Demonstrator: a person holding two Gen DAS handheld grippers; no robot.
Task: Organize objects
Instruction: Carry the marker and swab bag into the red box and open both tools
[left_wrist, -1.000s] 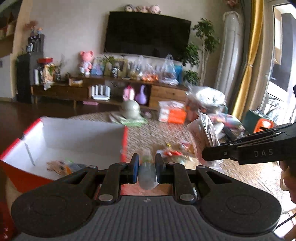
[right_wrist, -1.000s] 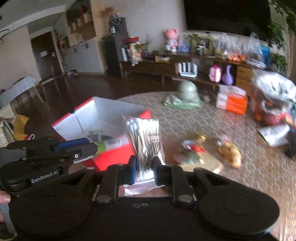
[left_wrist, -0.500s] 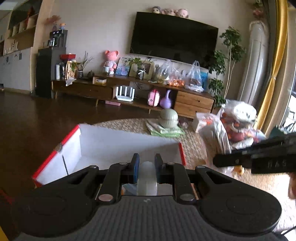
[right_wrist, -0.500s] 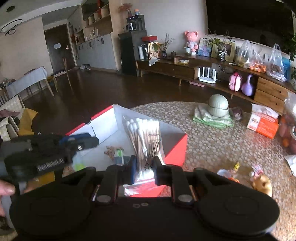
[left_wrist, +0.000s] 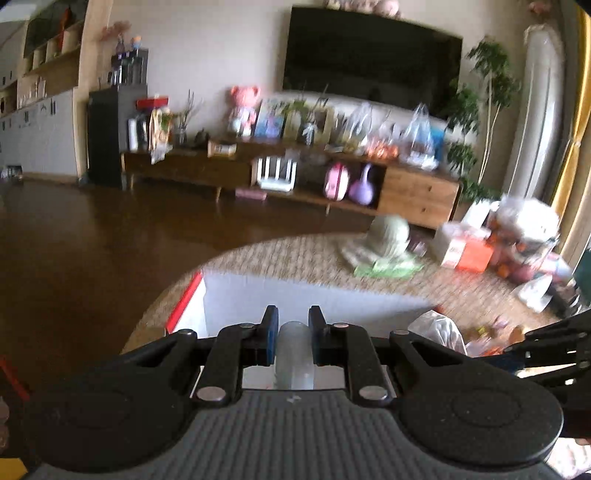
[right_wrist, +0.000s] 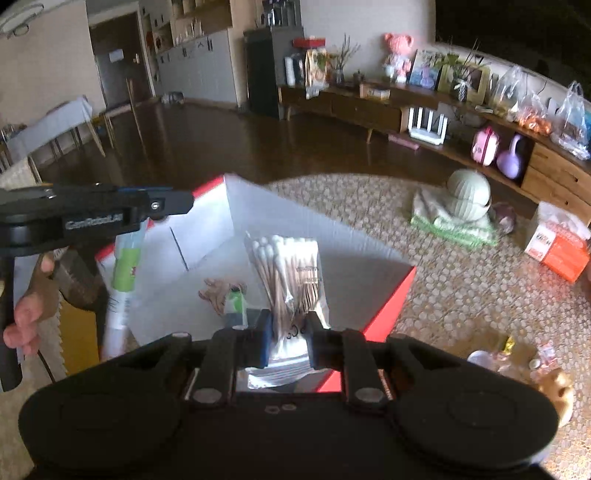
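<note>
In the left wrist view my left gripper (left_wrist: 293, 321) is shut on a translucent tube (left_wrist: 293, 350). The right wrist view shows that left gripper (right_wrist: 177, 202) at the left, with the white and green tube (right_wrist: 123, 273) hanging down from it over the left rim of the red box (right_wrist: 388, 306). My right gripper (right_wrist: 288, 332) is shut on a clear bag of cotton swabs (right_wrist: 286, 266), held upright above the box's white inside. A few small items (right_wrist: 225, 295) lie on the box floor. From the left wrist view the box (left_wrist: 236, 295) sits just beyond the fingers, and the right gripper (left_wrist: 517, 339) with its bag (left_wrist: 441, 328) enters from the right.
The box stands on a round table with a patterned cloth (right_wrist: 461, 295). Farther back are a pale green round object on a green cloth (right_wrist: 467, 195) and an orange and white carton (right_wrist: 557, 243). Small toys and wrappers (right_wrist: 524, 358) lie at the right. A hand (right_wrist: 26, 321) holds the left gripper.
Both grippers have moved left, toward and over the box. The tube now hangs down at the box's left rim, and the swab bag sits above the box interior. Both grips are unchanged.
</note>
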